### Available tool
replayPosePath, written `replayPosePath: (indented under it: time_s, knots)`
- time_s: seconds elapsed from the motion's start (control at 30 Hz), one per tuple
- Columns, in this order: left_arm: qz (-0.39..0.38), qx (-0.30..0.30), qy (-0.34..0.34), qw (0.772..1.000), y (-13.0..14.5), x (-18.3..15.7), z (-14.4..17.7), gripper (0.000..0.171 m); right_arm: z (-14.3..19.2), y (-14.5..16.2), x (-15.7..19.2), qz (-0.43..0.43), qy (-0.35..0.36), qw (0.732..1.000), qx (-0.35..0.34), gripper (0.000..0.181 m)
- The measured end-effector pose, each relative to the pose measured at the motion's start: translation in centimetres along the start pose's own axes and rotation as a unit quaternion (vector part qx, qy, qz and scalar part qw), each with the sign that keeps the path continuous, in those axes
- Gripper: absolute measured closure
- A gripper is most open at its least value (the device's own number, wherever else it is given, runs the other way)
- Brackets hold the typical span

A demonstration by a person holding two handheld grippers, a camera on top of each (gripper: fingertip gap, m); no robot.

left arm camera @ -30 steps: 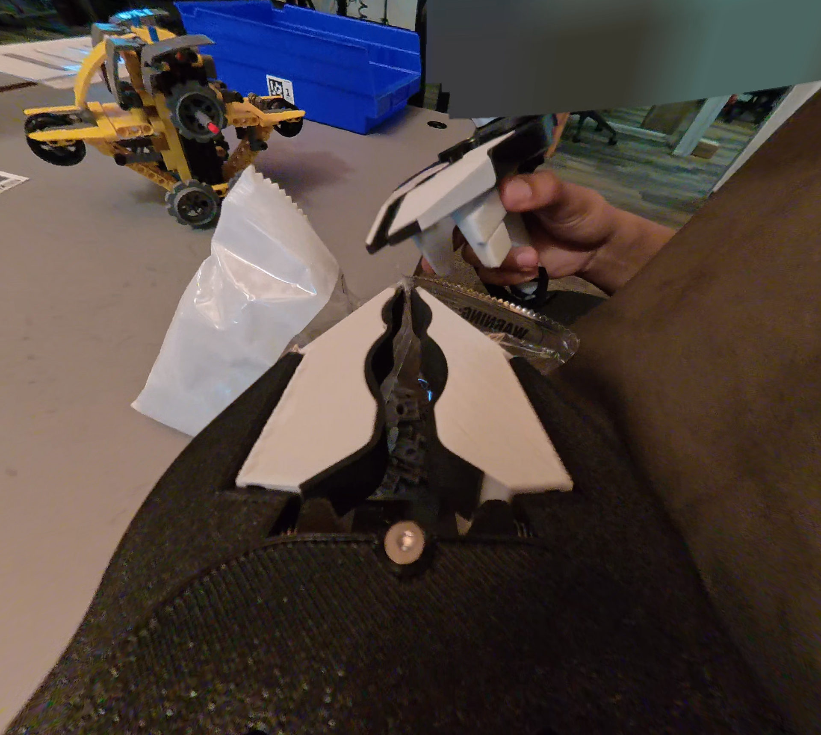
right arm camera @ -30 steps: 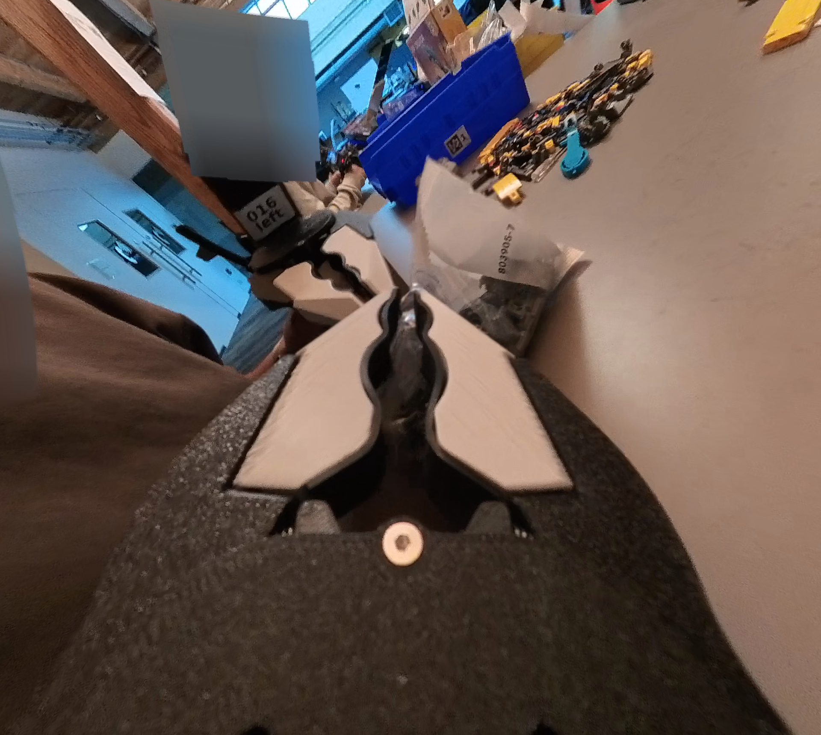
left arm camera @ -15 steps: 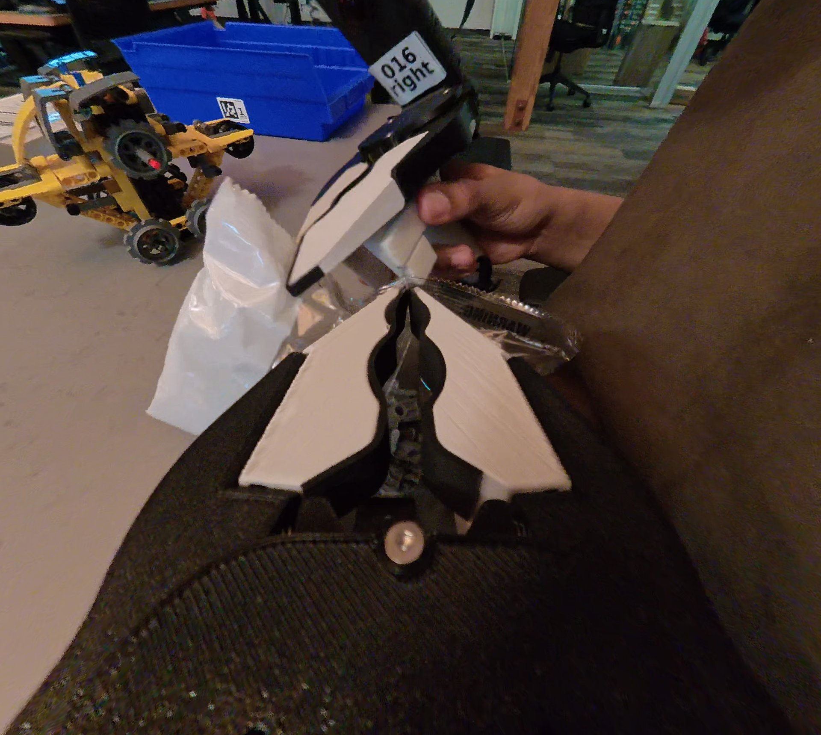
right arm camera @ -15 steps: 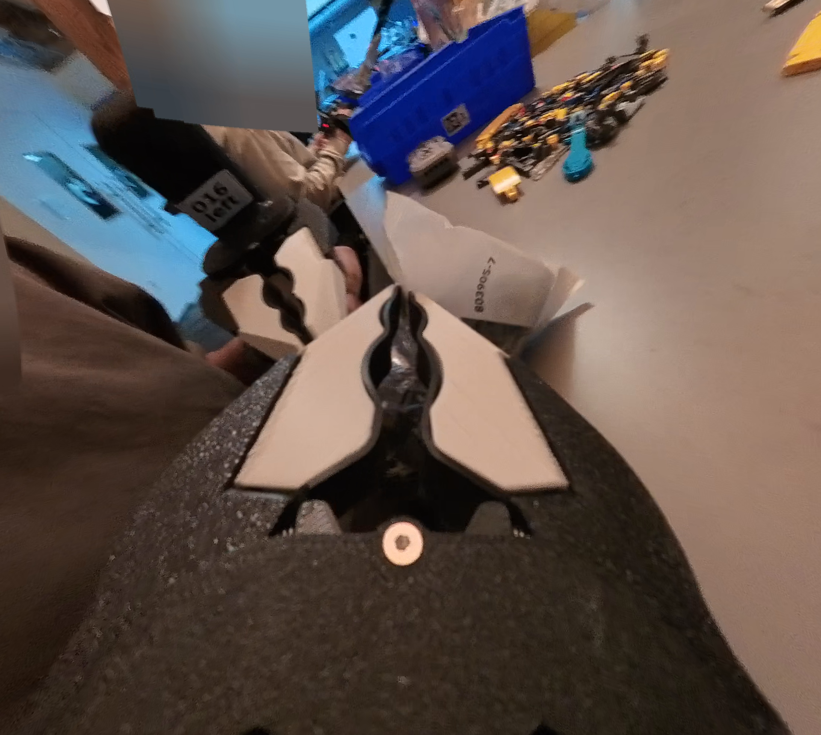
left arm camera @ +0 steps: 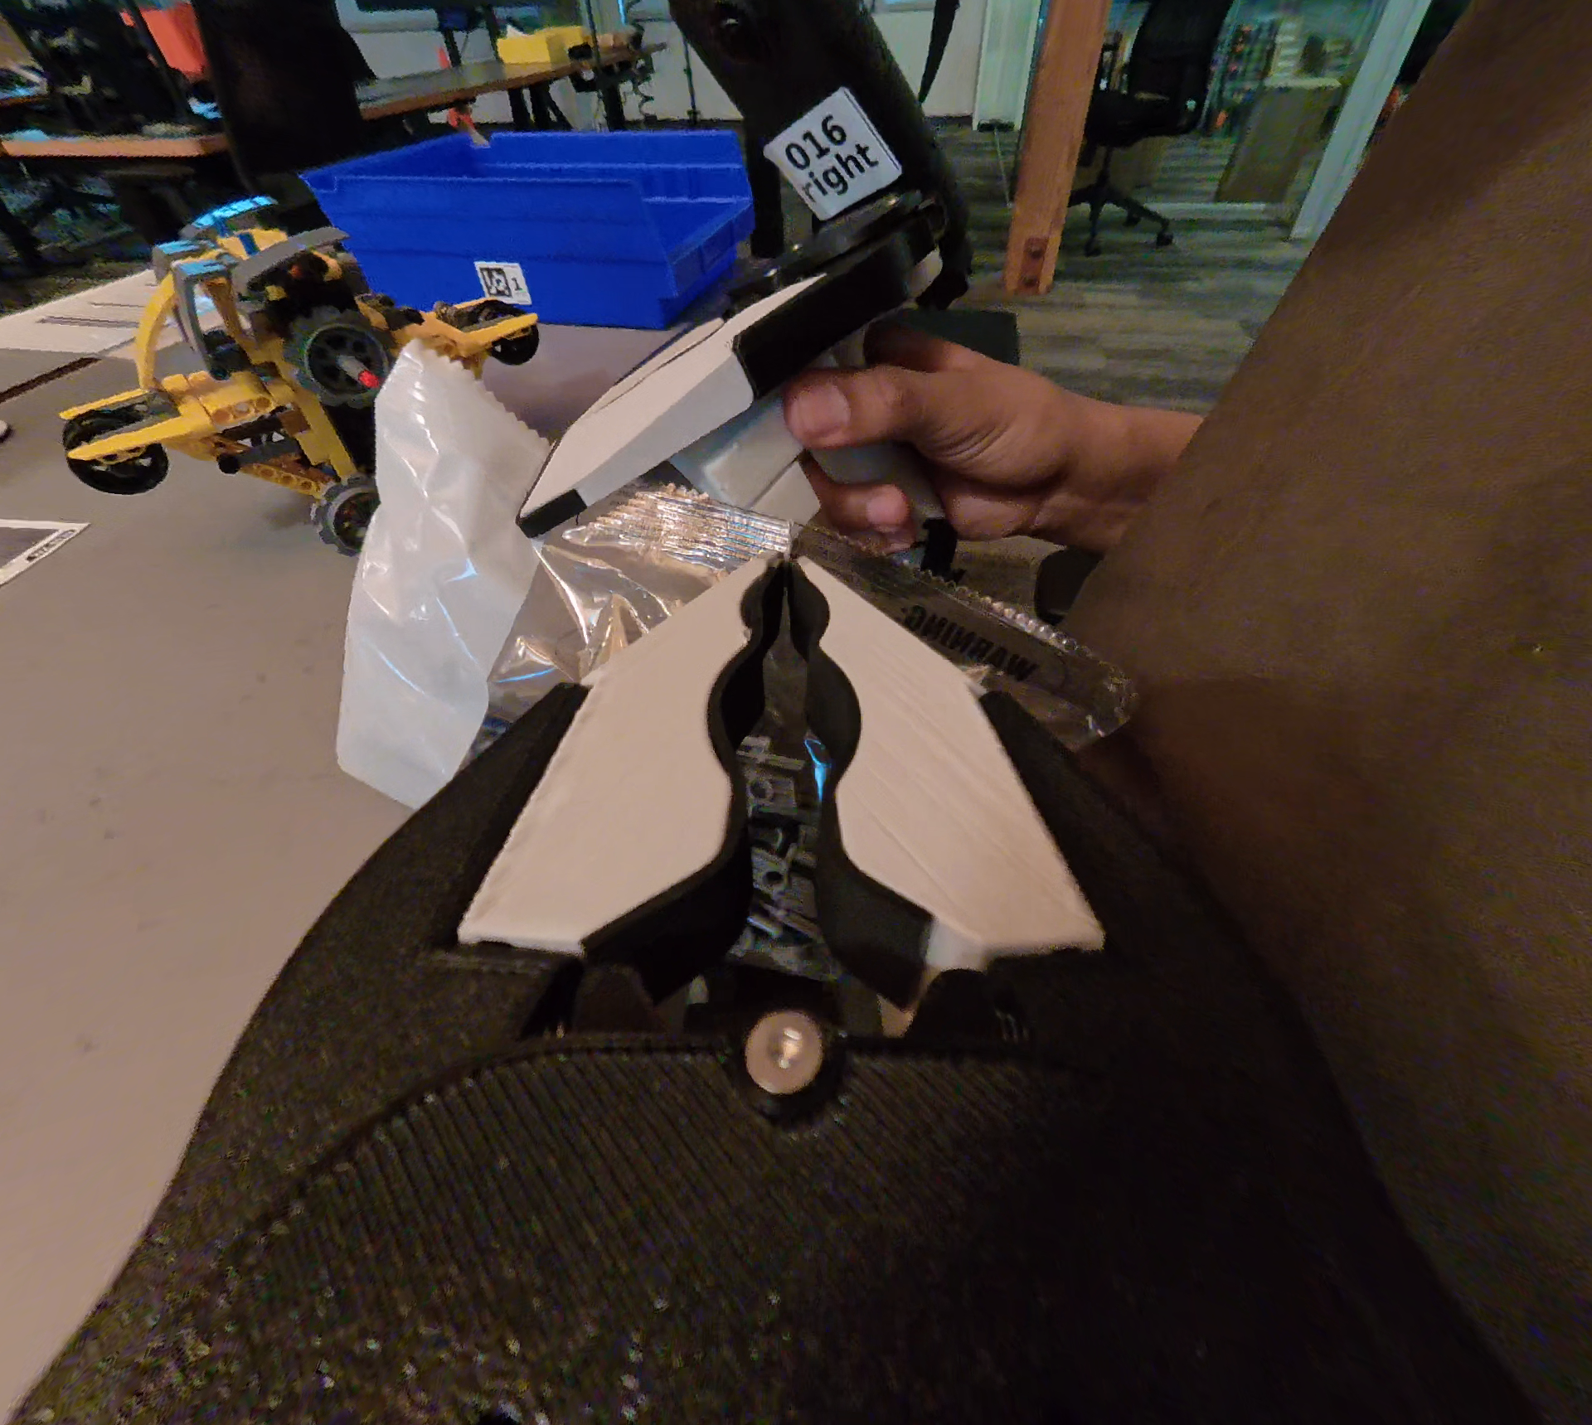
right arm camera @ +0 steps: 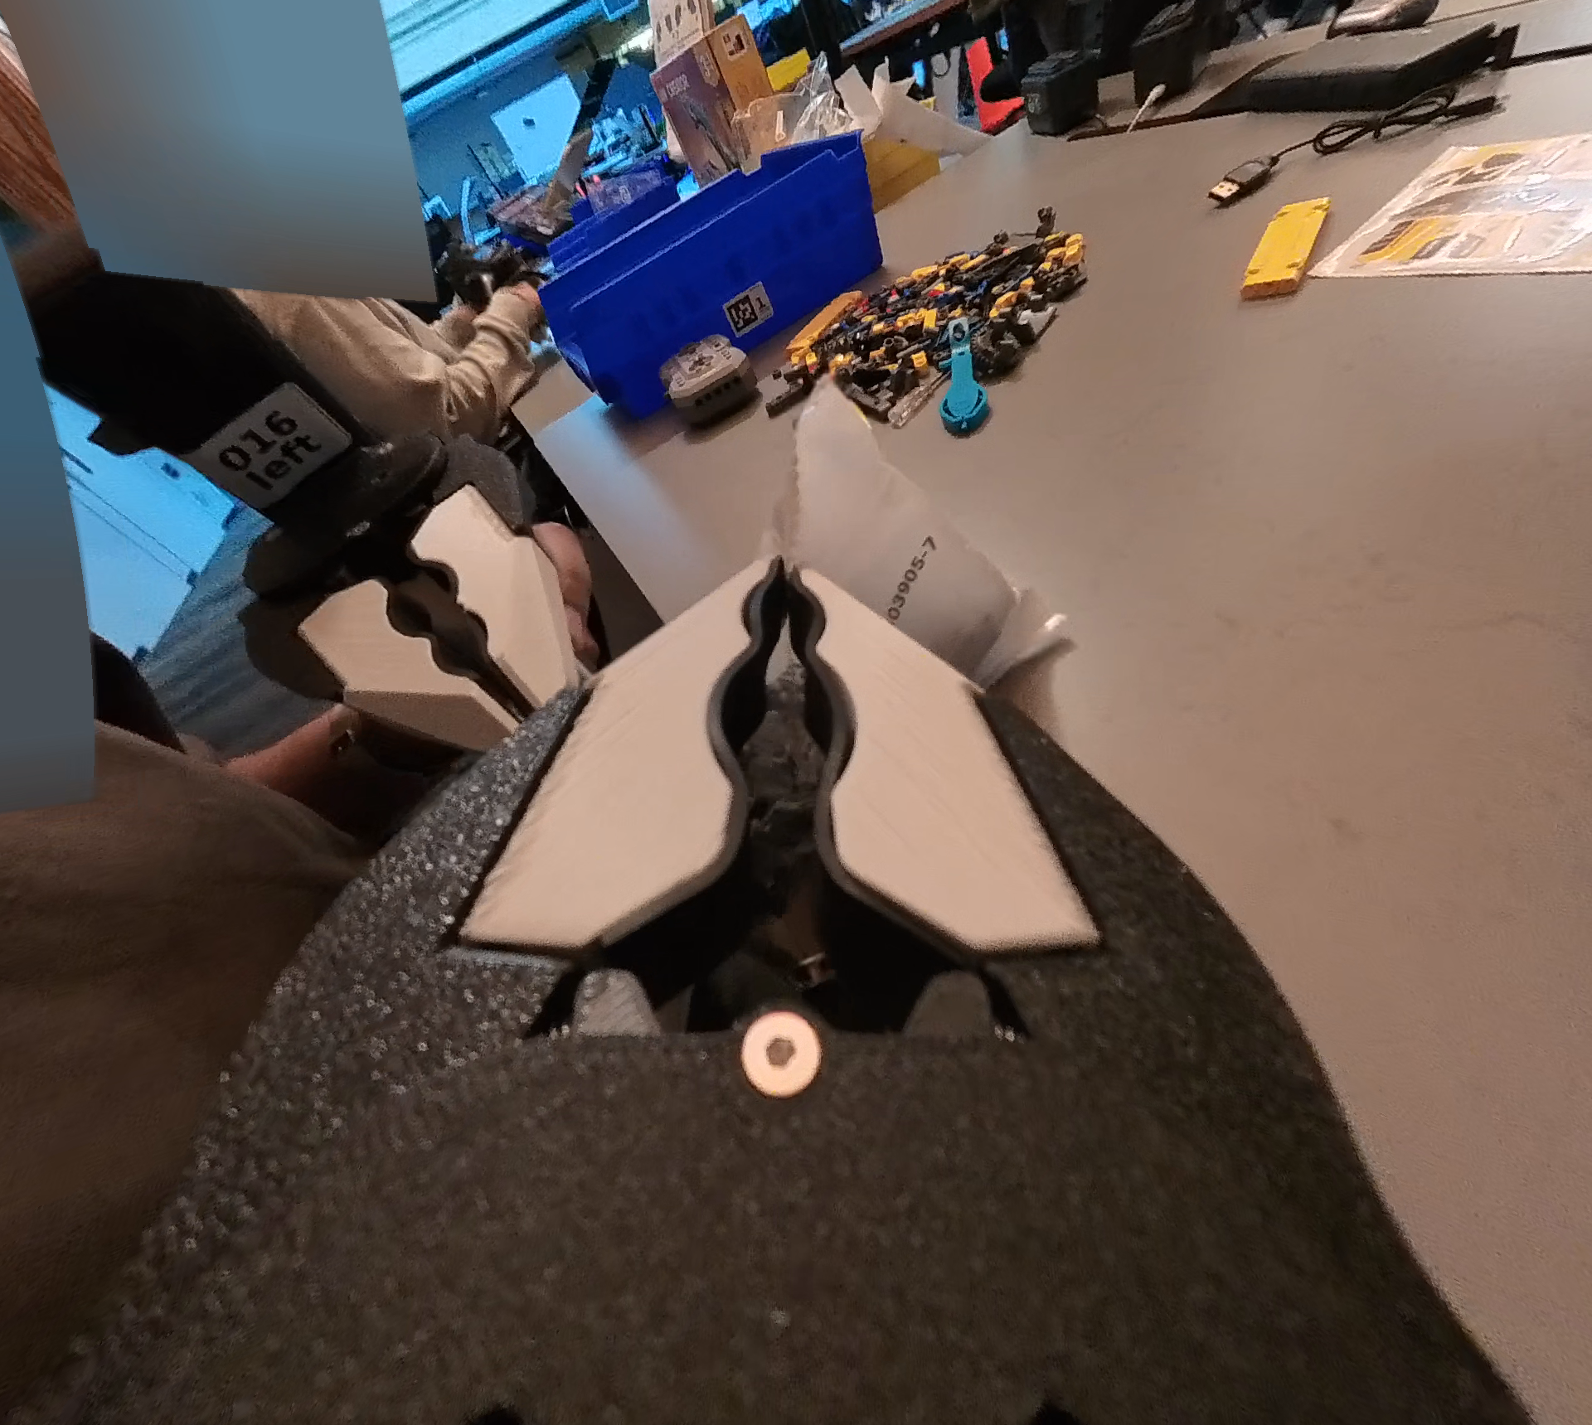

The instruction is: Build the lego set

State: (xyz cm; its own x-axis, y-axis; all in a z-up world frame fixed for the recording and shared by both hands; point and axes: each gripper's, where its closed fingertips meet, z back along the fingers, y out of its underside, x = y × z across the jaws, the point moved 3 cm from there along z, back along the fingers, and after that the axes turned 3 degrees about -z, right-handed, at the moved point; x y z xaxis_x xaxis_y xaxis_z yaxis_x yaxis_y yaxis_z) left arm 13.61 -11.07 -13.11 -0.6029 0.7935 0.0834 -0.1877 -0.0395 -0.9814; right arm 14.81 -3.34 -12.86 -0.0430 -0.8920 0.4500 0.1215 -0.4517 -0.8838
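Observation:
My left gripper [left arm camera: 786, 574] is shut on the clear printed edge of a plastic bag [left arm camera: 1008, 652] holding small dark parts. The bag's white part [left arm camera: 431, 608] stands up on the grey table [left arm camera: 172, 695] to the left. My right gripper [right arm camera: 784, 574] is shut on the same bag, whose white part [right arm camera: 904, 583] rises just past its tips. A hand [left arm camera: 965, 445] holds the right gripper, which also shows in the left wrist view [left arm camera: 551, 514] just above the clear film. The left gripper shows in the right wrist view [right arm camera: 448, 634], close to the left.
A yellow brick vehicle [left arm camera: 284, 385] and a blue bin [left arm camera: 534, 221] stand behind the bag. The right wrist view shows the bin [right arm camera: 724, 281], a pile of loose bricks [right arm camera: 948, 316], a teal tool [right arm camera: 960, 393], a yellow plate [right arm camera: 1284, 247], a booklet [right arm camera: 1482, 212] and a cable [right arm camera: 1249, 178]. My hands' fingertips stand some 7 cm from each other.
The right gripper has swung left and down across the bag, away from the left gripper. More clear film now shows stretched between the two. Both stay shut.

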Motion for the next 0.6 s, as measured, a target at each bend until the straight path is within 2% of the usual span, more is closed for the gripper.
replayPosePath:
  time_s: [0.07,0.13,0.23,0.43,0.57,0.6]
  knots:
    - [0.021,-0.012,0.006,1.000,-0.2,0.2,0.1,0.169,0.0,-0.1,0.2,-0.004,-0.003,1.000,-0.004,0.181]
    - [0.043,-0.028,0.030,0.998,-0.7,-0.2,0.0,0.152,-0.2,0.0,0.5,0.001,-0.001,1.000,0.000,0.181]
    - [0.021,-0.005,0.015,1.000,-0.5,-0.2,-0.6,0.163,-0.3,0.0,0.8,-0.003,-0.003,1.000,-0.002,0.181]
    - [-0.004,0.010,0.009,1.000,-0.2,-0.3,-0.6,0.159,-0.1,0.1,0.7,-0.029,-0.012,0.999,-0.015,0.180]
    - [0.007,0.006,-0.019,1.000,0.0,0.9,0.1,0.126,0.1,-0.1,0.7,-0.029,-0.017,0.999,-0.019,0.179]
    - [0.008,0.009,-0.010,1.000,0.2,0.7,0.1,0.126,0.1,-0.1,0.8,-0.028,-0.018,0.999,-0.021,0.179]
